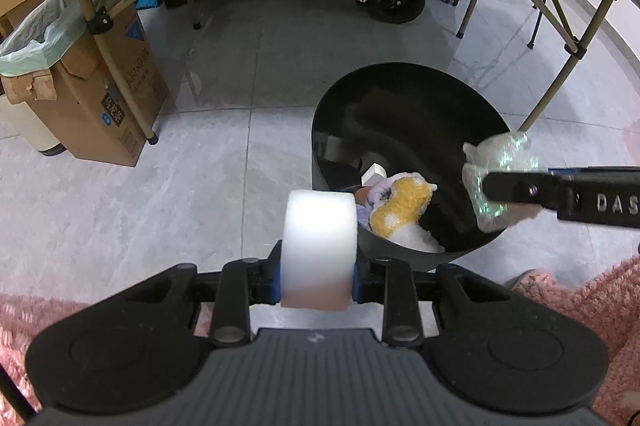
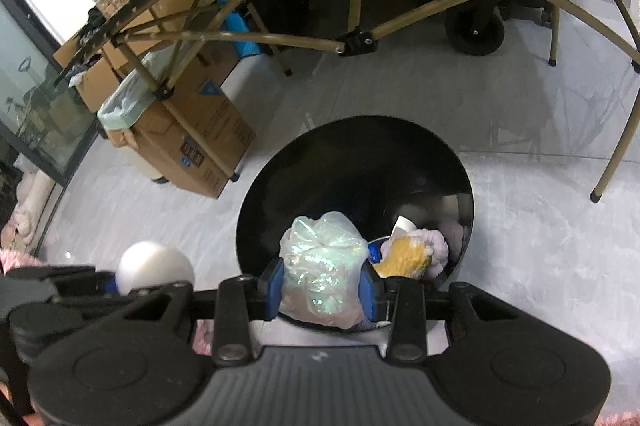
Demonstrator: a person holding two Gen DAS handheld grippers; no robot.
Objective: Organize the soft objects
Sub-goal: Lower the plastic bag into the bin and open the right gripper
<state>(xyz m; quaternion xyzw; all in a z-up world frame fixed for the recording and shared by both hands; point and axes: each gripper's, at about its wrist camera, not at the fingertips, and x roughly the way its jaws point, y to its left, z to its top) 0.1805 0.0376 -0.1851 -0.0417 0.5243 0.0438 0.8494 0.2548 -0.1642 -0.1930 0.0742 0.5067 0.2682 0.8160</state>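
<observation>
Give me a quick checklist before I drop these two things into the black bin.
1. Right gripper holding the crinkly plastic bag: ok.
2. Bag over the black bin opening: ok.
3. Left gripper holding the white foam roll: ok.
4. Foam roll over the bin: not ok, it sits beside the rim, above the floor.
5. Room in the bin: ok, the yellow sponge and cloths only fill the bottom.
6. Grippers apart: ok.
</observation>
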